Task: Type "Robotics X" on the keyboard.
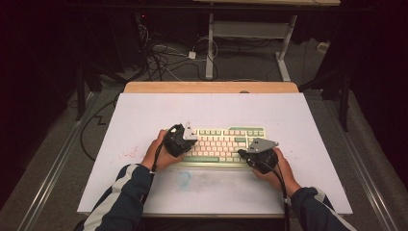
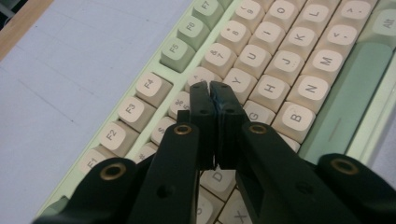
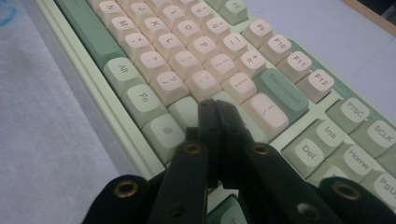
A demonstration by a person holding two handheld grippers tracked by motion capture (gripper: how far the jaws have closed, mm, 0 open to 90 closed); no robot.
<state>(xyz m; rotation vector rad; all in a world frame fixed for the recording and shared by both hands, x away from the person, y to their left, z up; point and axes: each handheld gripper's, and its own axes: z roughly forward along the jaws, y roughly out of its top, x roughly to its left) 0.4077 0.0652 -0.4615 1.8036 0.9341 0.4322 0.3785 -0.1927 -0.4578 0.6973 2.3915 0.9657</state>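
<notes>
Keyboard [image 1: 226,144] beneath both, left hand-held gripper [image 2: 209,86] closed empty, right hand-held gripper [image 3: 214,103] likewise

Two forearms in dark sleeves with pale stripes come in from the bottom of the high view, angled inward toward each other. The left hand [image 1: 159,155] wraps around the back of the left gripper [image 1: 186,132], which points forward and slightly to the right, its grey three-cornered plate on top. The right hand [image 1: 280,168] grasps the right gripper [image 1: 243,154] from behind, pointing it forward and to the left, a cable trailing back along the wrist. In the left gripper view, the two black jaws are pressed together with nothing between them. In the right gripper view, the jaws likewise meet, tips touching, holding nothing.
</notes>
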